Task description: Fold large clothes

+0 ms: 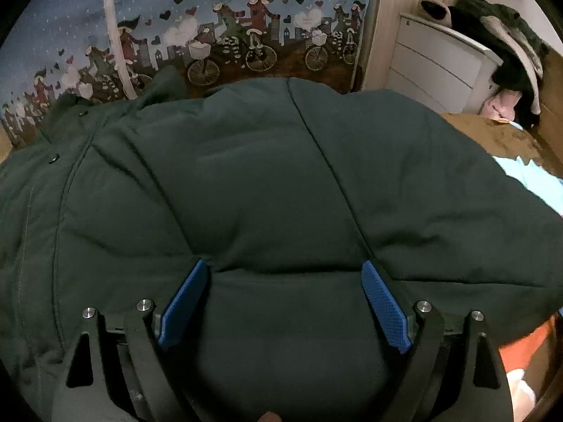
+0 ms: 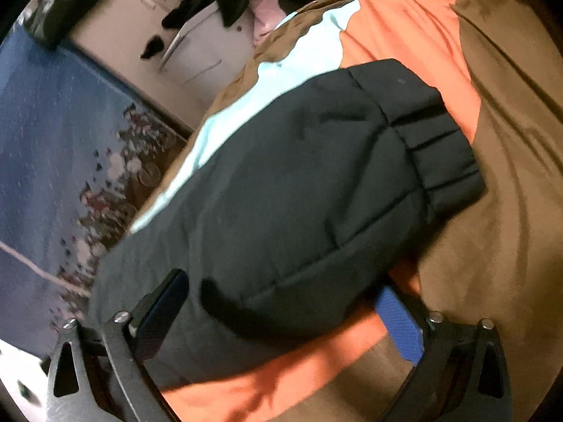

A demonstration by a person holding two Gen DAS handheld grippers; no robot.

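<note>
Two claws work on one big, puffy dark green coat (image 1: pixel 267 183) lying on the brown, orange and pale blue bed cover (image 2: pixel 492 161). The left claw (image 1: pixel 281 267) is spread wide, pressing the coat. The right claw (image 2: pixel 281 302) is spread around the coat's sleeve (image 2: pixel 302 190), cuff at 2 o'clock.

We see the jacket (image 1: pixel 267 183) as matt, dark green padded cloth, stitched in quilted panels with small dull snap studs. Our left gripper (image 1: pixel 285 270) has blue pads (image 1: pixel 385 302) of rough, knurled plastic on matt black arms, fixed with shiny metal bolts. The bed cover (image 2: pixel 510 211) looks like soft brown cloth, and the drawer unit (image 1: pixel 436 66) is smooth, white and faintly glossy.
</note>
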